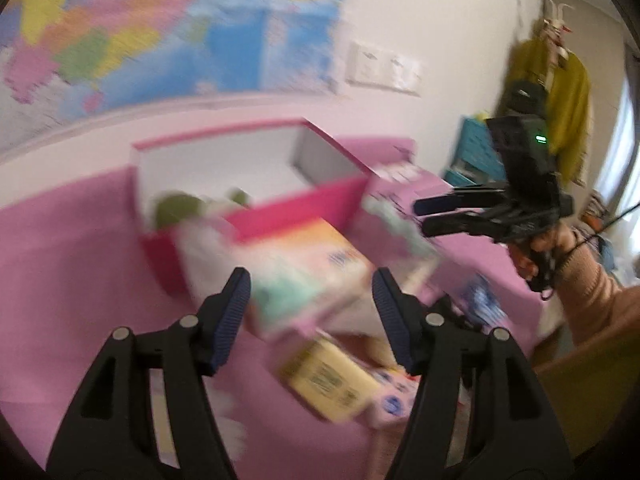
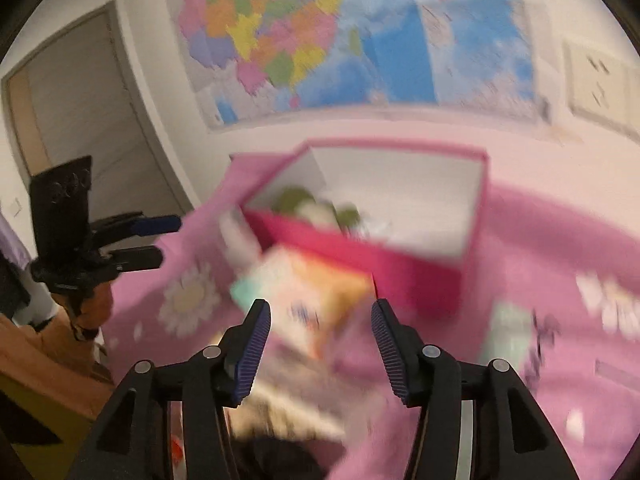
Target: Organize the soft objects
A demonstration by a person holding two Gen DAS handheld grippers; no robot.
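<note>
My left gripper (image 1: pixel 310 300) and right gripper (image 2: pixel 320 338) both hang wide open and empty over a pastel pack (image 1: pixel 304 276) that lies on the pink cloth (image 1: pixel 72 264) just in front of the pink box (image 1: pixel 256 184). The box is open-topped with white inner walls and holds green-and-white soft things (image 1: pixel 180 208) at its left end, too blurred to name. A yellow pack (image 1: pixel 332 384) lies nearer me; from the left view my right hand (image 1: pixel 548 248) holds its gripper level, fingers pointing left.
</note>
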